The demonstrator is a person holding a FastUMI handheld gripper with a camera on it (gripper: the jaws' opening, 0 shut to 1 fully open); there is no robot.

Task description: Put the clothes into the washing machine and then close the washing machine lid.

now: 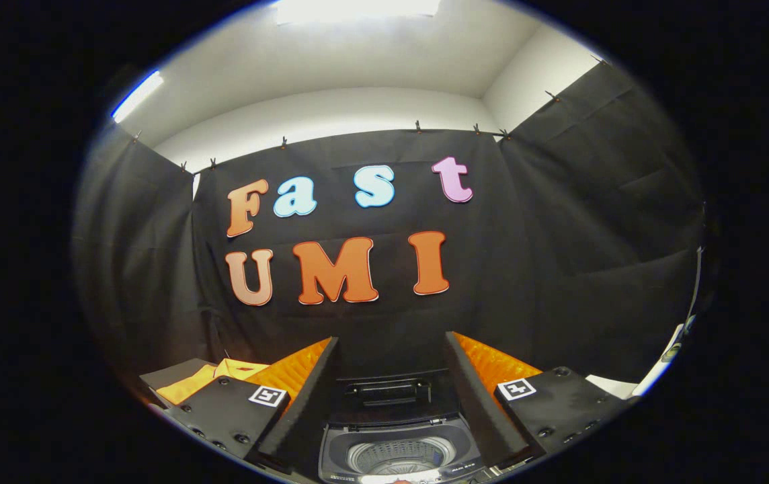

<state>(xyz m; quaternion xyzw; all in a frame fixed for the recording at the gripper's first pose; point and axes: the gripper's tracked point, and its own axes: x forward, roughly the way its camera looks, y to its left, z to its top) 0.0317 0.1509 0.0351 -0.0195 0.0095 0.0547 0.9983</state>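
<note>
So I'm holding my gripper (392,403) up over the washing machine (398,450) and its fingers are sitting spread wide apart, pinching nothing. Low in the middle of the frame, between the two fingers, the machine is showing its open top: I'm looking down into the drum (394,457), though the bottom of the frame is cutting off its near edge. The lid (388,393) is standing up behind the opening, dark against the dark booth cloth, so its outline is getting hard to pick out. The clothes (213,378) are lying off at the lower left, beyond my left finger, a yellow-orange piece on some dark surface; the finger is hiding part of it and I can't tell what garment it is. Something pale is peeking in at the lower right, too cut off to identify
</note>
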